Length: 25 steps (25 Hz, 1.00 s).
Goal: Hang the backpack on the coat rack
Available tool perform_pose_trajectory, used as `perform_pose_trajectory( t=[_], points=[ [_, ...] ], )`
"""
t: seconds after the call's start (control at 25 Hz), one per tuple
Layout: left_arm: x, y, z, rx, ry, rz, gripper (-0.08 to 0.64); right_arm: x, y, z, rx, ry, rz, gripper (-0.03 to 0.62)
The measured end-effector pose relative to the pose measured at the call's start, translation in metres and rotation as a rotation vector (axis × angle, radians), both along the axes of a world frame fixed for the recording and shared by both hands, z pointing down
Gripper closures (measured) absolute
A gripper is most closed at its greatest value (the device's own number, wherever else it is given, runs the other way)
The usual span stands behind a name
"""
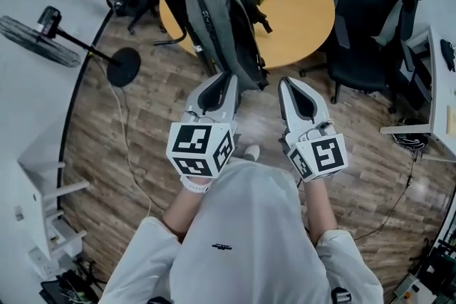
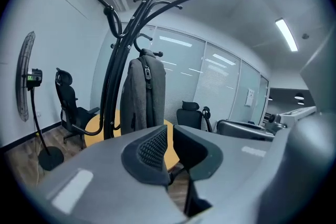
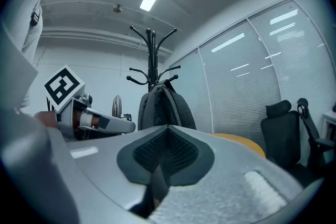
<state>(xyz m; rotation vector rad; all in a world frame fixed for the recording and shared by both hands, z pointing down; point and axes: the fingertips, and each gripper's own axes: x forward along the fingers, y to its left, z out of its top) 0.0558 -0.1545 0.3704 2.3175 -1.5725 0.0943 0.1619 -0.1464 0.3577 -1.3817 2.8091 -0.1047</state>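
Hanging from black metal coat rack [image 2: 113,92], grey backpack [image 2: 142,97]; round wooden surface [image 1: 299,3] whole only in head view; left claw [image 2: 169,131] ajar, right claw [image 3: 167,131] together.

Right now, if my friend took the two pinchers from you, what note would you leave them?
Left gripper: jaws a narrow gap apart, nothing between them.
Right gripper: jaws together, empty.
Backpack: grey, hanging from a hook on the coat rack. Neither gripper touches it.
Done: the backpack looks hung.
Left: probably nothing but to check that it hangs steady, then back away.
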Motion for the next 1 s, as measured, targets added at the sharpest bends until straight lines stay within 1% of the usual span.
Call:
perform_pose_trajectory(
  t=[0.12, 0.36, 0.6, 0.72, 0.84, 1.0],
  points=[
    [0.002, 0.0, 0.002, 0.004, -0.028, -0.002, 0.545, 0.014, -0.003, 0.001, 0.012, 0.059, 0.018, 0.591],
    [0.008, -0.005, 0.006, 0.037, -0.093, 0.009, 0.543, 0.046, -0.008, 0.009, -0.003, 0.139, 0.062, 0.591],
    [0.011, -0.007, 0.011, 0.057, -0.107, 0.04, 0.543, 0.081, -0.01, 0.01, 0.002, 0.156, 0.133, 0.591],
    [0.009, -0.008, 0.013, 0.074, -0.135, 0.061, 0.543, 0.095, -0.009, 0.01, 0.001, 0.154, 0.167, 0.591],
    [0.006, -0.009, 0.016, 0.074, -0.149, 0.064, 0.543, 0.102, -0.009, 0.006, 0.017, 0.143, 0.189, 0.591],
    [0.004, -0.007, 0.018, 0.073, -0.145, 0.063, 0.543, 0.103, -0.007, 0.006, 0.032, 0.133, 0.199, 0.591]
  ],
)
